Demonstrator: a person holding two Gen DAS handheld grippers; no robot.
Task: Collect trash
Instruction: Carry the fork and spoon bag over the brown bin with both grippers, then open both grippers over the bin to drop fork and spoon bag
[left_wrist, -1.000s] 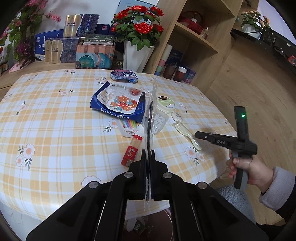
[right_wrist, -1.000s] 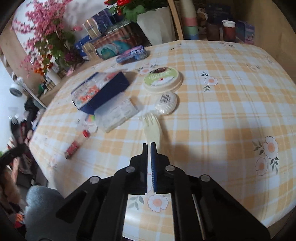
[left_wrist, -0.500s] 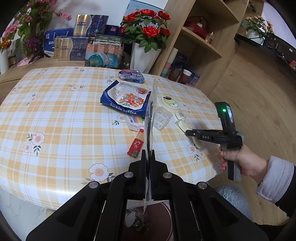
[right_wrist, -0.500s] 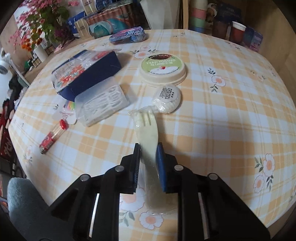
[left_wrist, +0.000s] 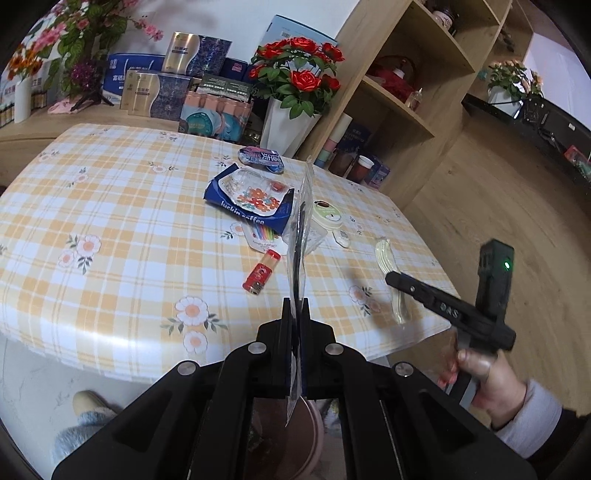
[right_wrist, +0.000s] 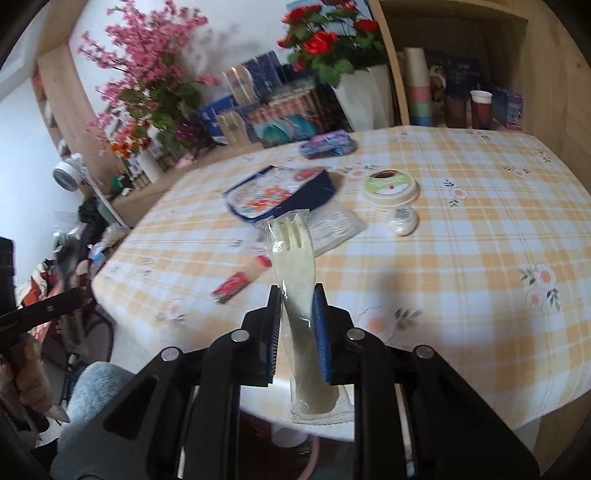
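Observation:
My left gripper (left_wrist: 294, 308) is shut on a clear plastic wrapper (left_wrist: 301, 236) that stands edge-on above the table's near edge. Below it is a pink bin (left_wrist: 308, 421). My right gripper (right_wrist: 295, 291) is shut on a wrapped plastic fork (right_wrist: 291, 247), tines pointing away, lifted off the checked tablecloth (right_wrist: 461, 258). The left wrist view shows that fork (left_wrist: 386, 254) and the right gripper (left_wrist: 397, 280) over the table's right corner. Still on the table are a blue coffee bag (left_wrist: 255, 218), a yogurt lid (right_wrist: 389, 186) and a red tube (left_wrist: 262, 275).
A clear tray (right_wrist: 332, 229), a small white round packet (right_wrist: 402, 219) and a purple packet (right_wrist: 327, 144) also lie on the table. A white vase of red roses (left_wrist: 284, 122), boxes and wooden shelves (left_wrist: 399, 103) stand behind it. A slippered foot (left_wrist: 86, 406) rests on the floor.
My right gripper closed on the wrapped fork and lifted it off the cloth toward the near edge. My left gripper drew back from the table, still holding the wrapper.

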